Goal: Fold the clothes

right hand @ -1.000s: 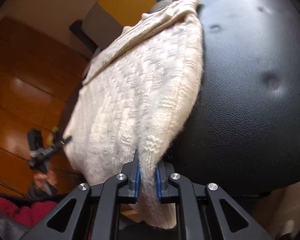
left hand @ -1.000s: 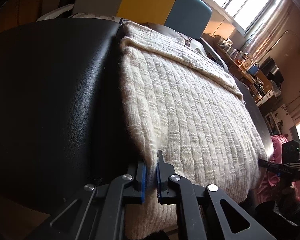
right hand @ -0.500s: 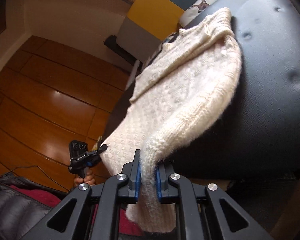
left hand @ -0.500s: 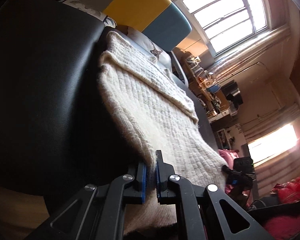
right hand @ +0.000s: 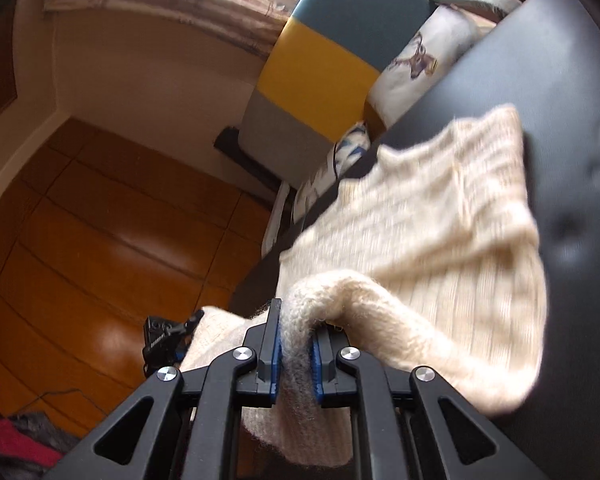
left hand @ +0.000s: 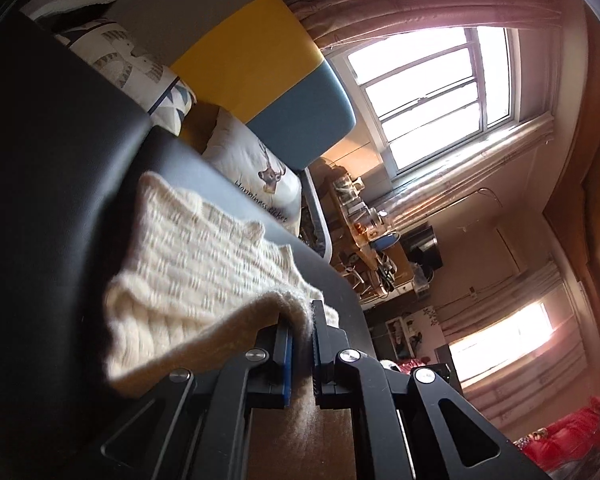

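- Left wrist view: the left gripper (left hand: 302, 350) has its 2 fingers closed on a corner of the cream knit sweater (left hand: 204, 268), with only the thickness of the knit between the blue pads.
- The gripped edge is raised and curls over the rest of the sweater, which lies flat on the black leather cushion (left hand: 48, 208).
- Progress, as judged: a fold is under way, the near edge raised above the part that lies flat; it is not laid down, so squaring and any further folds remain.
- Right wrist view: the right gripper (right hand: 294, 354) is likewise clamped on a thick roll of the sweater (right hand: 440, 248), which arches up from the pads and drapes below them.
- The far part of the sweater rests on the cushion (right hand: 572, 128); the picture is motion-blurred.
- Containers: none in either view. A deer-print pillow (left hand: 260, 176) sits beyond the sweater.
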`<state>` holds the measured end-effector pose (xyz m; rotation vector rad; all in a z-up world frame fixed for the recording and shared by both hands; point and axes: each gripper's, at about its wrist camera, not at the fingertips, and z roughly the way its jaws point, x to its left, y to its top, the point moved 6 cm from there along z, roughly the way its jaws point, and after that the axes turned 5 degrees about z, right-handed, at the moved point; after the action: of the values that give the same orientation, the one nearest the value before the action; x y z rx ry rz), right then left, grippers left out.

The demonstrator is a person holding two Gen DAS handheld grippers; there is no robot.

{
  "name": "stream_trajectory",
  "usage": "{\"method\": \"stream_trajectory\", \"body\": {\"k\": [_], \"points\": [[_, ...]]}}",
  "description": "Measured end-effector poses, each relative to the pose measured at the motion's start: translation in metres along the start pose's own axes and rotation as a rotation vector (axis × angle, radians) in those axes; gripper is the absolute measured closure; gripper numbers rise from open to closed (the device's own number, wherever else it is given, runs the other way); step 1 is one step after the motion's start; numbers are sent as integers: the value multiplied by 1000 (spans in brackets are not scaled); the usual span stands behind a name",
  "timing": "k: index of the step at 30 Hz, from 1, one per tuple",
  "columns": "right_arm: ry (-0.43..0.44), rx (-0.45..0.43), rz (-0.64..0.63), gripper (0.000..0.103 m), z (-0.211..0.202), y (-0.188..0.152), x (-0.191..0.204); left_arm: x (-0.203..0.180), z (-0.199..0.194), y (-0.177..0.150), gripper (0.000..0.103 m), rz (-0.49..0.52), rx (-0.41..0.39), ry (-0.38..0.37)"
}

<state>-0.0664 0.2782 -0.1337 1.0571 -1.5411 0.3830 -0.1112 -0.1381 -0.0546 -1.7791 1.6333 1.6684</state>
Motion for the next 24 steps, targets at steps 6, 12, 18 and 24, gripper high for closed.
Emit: {"method": "stream_trajectory", "body": {"k": [6,12,18,24], "points": [[-92,-57,149,92,37,62,-57,50,68,47,96,-93,22,96],[-87,-20,300,80,55,65,-95,102,104,40,96,-198,90,177],[47,55,320,48,63,62,-78,102,97,32,95,-248,126,94],[123,88,284,43,79,64,-59,98,100,42,95,-319,120,18]]}}
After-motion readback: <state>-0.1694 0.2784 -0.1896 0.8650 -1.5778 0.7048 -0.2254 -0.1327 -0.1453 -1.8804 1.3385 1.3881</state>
